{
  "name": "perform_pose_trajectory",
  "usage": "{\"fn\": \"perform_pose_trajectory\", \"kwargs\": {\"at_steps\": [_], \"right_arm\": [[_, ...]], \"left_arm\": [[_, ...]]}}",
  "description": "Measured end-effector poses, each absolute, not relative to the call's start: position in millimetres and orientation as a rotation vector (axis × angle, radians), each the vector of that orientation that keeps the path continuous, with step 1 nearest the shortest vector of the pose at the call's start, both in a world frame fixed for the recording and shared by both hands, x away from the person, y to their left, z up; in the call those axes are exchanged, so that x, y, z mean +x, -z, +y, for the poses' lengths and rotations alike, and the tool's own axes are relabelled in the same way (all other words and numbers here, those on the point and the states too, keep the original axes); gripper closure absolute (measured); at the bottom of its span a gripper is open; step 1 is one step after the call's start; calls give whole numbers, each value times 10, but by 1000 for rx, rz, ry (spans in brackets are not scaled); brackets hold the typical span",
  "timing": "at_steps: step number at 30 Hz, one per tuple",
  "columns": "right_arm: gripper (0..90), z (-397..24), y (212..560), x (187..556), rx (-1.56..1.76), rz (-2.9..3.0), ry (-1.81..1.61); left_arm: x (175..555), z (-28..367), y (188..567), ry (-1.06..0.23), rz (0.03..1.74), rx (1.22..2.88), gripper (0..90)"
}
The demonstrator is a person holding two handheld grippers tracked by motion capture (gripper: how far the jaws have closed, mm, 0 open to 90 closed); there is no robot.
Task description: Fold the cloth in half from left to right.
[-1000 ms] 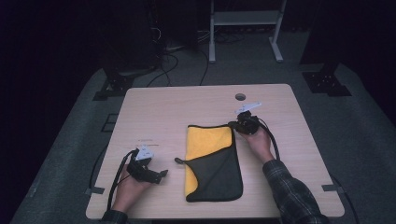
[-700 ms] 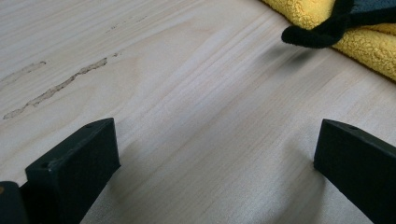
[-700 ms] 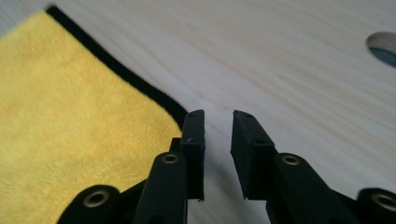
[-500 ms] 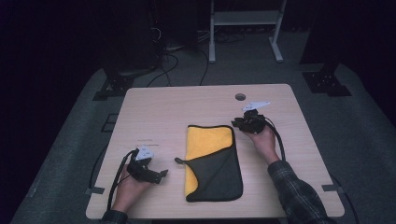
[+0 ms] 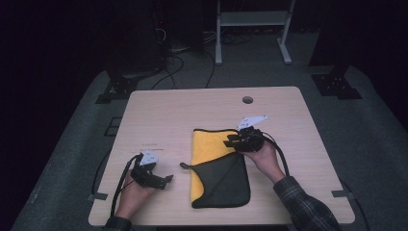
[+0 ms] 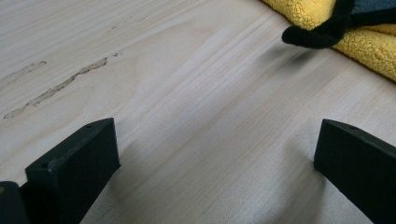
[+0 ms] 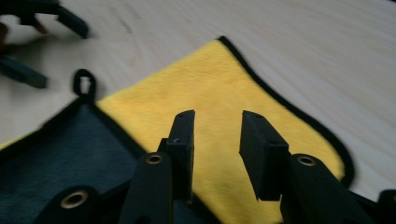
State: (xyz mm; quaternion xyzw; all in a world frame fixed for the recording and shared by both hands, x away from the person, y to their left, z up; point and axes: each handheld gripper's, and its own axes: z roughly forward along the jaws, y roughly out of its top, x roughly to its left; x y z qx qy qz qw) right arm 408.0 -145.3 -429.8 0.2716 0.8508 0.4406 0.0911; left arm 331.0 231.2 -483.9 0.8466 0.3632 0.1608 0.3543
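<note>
A cloth [image 5: 211, 149], yellow with black trim, lies flat in the middle of the wooden table [image 5: 163, 115]. A dark grey layer [image 5: 226, 180] is folded over its near half. My right gripper [image 5: 232, 141] hovers just above the cloth's far right part, pointing left. Its jaws have just been opening and now stand a little apart over the yellow pile [image 7: 219, 88], with nothing between them. My left gripper [image 5: 168, 179] rests at the front left, wide open on bare wood. The cloth's black loop [image 6: 317, 35] lies a short way ahead of it.
A round cable hole [image 5: 248, 99] sits near the table's far edge. Behind the table stand a white frame [image 5: 250, 19] and dark equipment with cables on the floor. The left gripper [image 7: 42, 42] appears blurred at the top left of the right gripper view.
My right gripper has let go at the cloth's far right corner, opened its jaws, and drawn back toward the near side over the yellow. The left gripper has stayed put.
</note>
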Motion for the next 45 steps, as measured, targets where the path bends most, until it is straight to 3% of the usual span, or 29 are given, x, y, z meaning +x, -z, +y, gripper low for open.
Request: {"fn": "perform_pose_trajectory", "kwargs": {"at_steps": [17,29,38,45], "right_arm": [[574,-567,4504,3811,582,2740,-1340],[548,-232,4639,3837,545,2826,-1280],[770,-171,4645,3800,480,2832,-1245],[861,-396,4443,3728,516,2753,-1342]], "left_arm": [[3309,2310,4841,-415,941,2184,0],[3310,2308,4841,-415,942,2184,0],[3310,2308,4841,-415,942,2184,0],[3310,2309,4840,-415,940,2186,0]]}}
